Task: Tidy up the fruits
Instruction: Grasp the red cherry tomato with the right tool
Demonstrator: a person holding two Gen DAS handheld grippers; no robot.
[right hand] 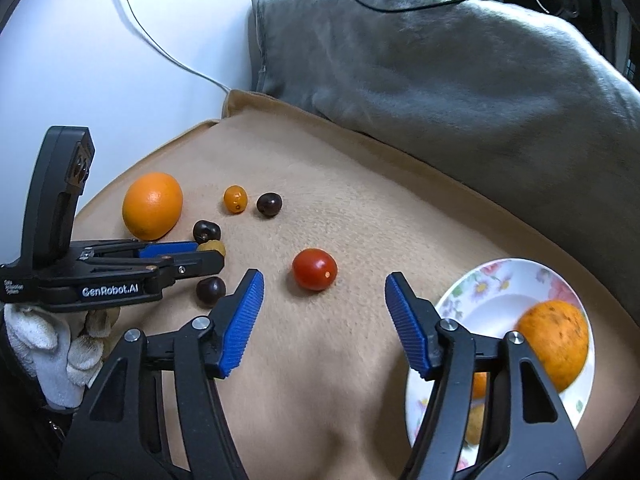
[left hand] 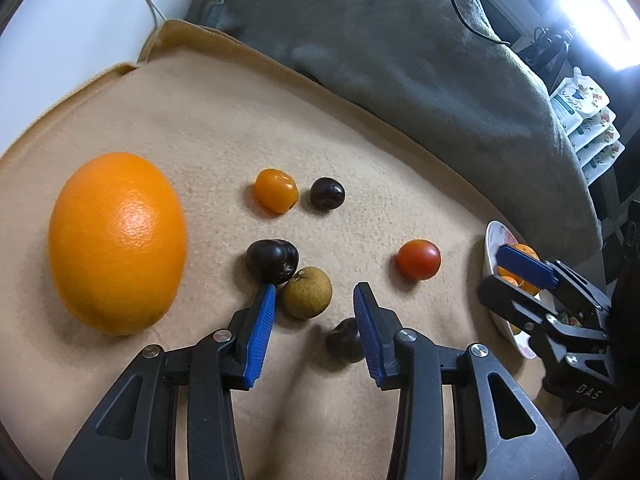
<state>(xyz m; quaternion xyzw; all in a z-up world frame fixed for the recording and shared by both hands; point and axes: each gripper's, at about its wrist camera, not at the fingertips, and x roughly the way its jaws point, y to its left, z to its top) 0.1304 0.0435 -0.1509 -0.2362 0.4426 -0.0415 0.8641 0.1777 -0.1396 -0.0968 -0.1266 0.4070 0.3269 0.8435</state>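
Note:
Fruits lie on a tan blanket. A big orange sits at the left, with a small orange fruit, dark cherries, a brownish-yellow fruit and a red tomato. My left gripper is open, its fingers around the brownish fruit, left pad close to it. My right gripper is open and empty, just short of the tomato. A floral plate at the right holds an orange fruit and smaller fruits partly hidden by the right finger.
A grey blanket is heaped behind the tan one. A white wall with a cable stands at the far left. Packets are stacked at the far right. A gloved hand holds the left gripper.

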